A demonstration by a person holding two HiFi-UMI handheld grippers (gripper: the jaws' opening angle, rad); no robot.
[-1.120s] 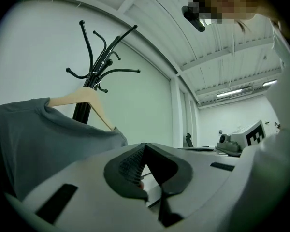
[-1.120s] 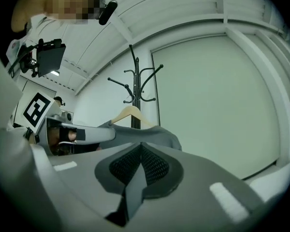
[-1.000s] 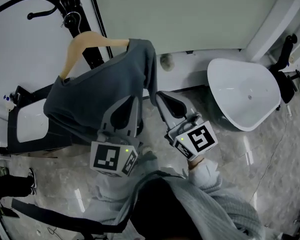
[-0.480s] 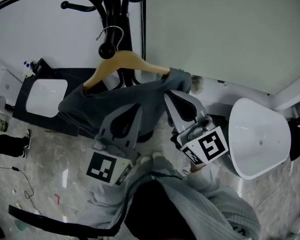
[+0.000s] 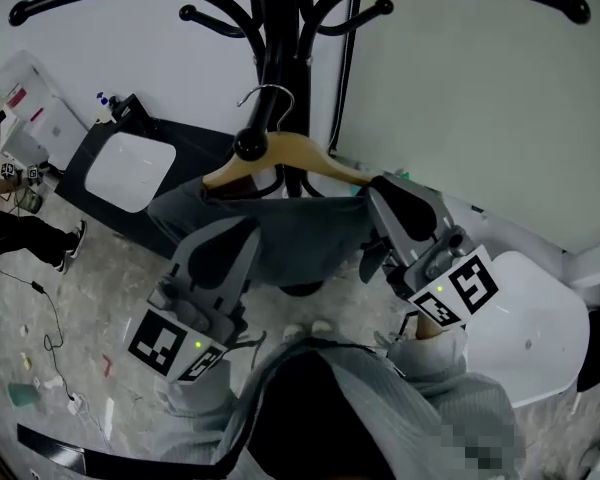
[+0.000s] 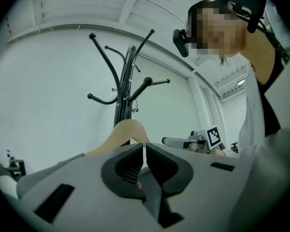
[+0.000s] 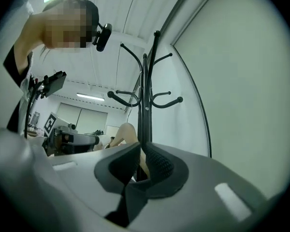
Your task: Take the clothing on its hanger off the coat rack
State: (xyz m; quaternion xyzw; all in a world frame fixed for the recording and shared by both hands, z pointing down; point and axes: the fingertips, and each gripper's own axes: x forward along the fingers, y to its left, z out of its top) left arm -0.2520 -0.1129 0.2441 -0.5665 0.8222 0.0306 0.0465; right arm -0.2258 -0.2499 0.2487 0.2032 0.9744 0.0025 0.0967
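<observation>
A black coat rack (image 5: pixel 278 28) stands ahead against the wall. A wooden hanger (image 5: pixel 292 154) hooks onto it and carries a grey garment (image 5: pixel 280 226). My left gripper (image 5: pixel 244 230) is shut, its tips in front of the garment's lower left part. My right gripper (image 5: pixel 378 186) is shut at the garment's right end, by the hanger's right arm. In the left gripper view the shut left gripper (image 6: pixel 144 147) points at the hanger (image 6: pixel 128 129), with grey cloth (image 6: pixel 48 170) to its left. In the right gripper view the right gripper (image 7: pixel 140 147) faces the rack pole (image 7: pixel 146 95). No cloth shows between either pair of jaws.
A white tub chair (image 5: pixel 540 338) stands on the marble floor at the right. A black-framed white panel (image 5: pixel 125 166) lies at the left by the wall. A person's leg (image 5: pixel 20 230) shows at the far left, with a thin cable (image 5: pixel 50 318) on the floor.
Both grippers have risen and moved toward the rack. The view has tipped up, so the rack's arms now show. The garment looks more spread between the grippers.
</observation>
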